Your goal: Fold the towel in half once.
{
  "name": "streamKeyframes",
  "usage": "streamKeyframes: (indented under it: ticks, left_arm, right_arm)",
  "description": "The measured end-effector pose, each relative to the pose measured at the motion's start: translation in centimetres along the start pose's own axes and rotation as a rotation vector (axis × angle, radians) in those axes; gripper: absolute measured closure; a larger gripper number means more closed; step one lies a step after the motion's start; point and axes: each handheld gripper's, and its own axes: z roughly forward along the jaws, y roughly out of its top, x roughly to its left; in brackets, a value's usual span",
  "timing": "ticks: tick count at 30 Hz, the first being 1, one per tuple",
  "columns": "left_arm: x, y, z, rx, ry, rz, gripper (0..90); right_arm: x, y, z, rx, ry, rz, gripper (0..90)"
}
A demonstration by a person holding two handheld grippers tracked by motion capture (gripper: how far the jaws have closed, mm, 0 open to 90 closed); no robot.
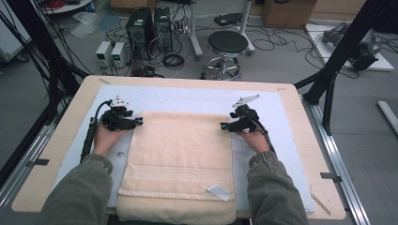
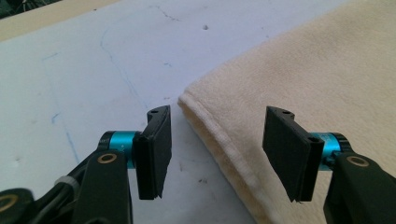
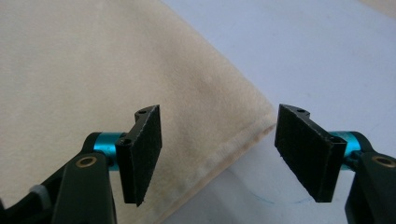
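Observation:
A cream towel (image 1: 180,164) lies flat on the white mat (image 1: 187,96), its near end hanging over the table's front edge. My left gripper (image 1: 140,121) is at the towel's far left corner (image 2: 187,99), jaws open astride the hem, nothing between them. My right gripper (image 1: 222,125) is at the far right corner (image 3: 268,119), also open, with the towel's edge running between its jaws. In the left gripper view the gripper (image 2: 217,149) straddles the towel (image 2: 317,70); in the right gripper view the gripper (image 3: 219,149) hovers over the towel (image 3: 93,70).
The mat covers a wooden table (image 1: 61,140). A white label (image 1: 219,191) is on the towel near the front right. Beyond the table stand a black stool (image 1: 227,44), computer towers (image 1: 141,28) and floor cables. Black frame posts (image 1: 335,61) flank the table.

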Motion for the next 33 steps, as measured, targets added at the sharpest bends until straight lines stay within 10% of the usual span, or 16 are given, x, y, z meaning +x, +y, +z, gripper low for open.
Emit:
streamKeyframes:
  ticks: [4,6,9,13,16,24,29,33]
  left_arm:
    - [0.0,-0.6,1.4,0.035,-0.007,0.009,43.4]
    - [0.5,-0.8,1.6,0.027,-0.062,-0.054,48.4]
    - [0.7,-0.5,1.7,0.03,-0.102,-0.092,77.9]
    - [0.5,0.6,1.8,0.063,-0.046,-0.042,85.2]
    - [0.8,2.1,1.1,0.008,0.016,-0.028,85.7]
    - [2.0,9.5,-1.9,-0.119,0.096,0.016,84.7]
    - [2.6,8.5,-1.0,-0.021,0.089,-0.008,61.1]
    - [2.5,6.8,-0.9,-0.006,0.068,-0.013,55.3]
  right_arm:
    - [-0.6,-0.7,1.4,0.039,0.02,0.021,32.2]
    - [-0.8,-0.8,1.7,0.029,0.037,0.037,35.8]
    - [-1.0,-0.4,1.7,0.035,0.164,0.033,77.4]
    - [-0.2,1.6,2.1,0.101,0.149,-0.083,83.4]
    - [-0.4,3.2,1.3,0.035,0.079,-0.093,84.3]
    - [-2.1,8.8,-2.3,-0.112,-0.014,-0.072,82.6]
    - [-3.9,7.6,-1.5,-0.089,0.004,0.075,52.3]
    - [-3.8,5.9,-0.8,-0.038,0.021,0.094,37.4]
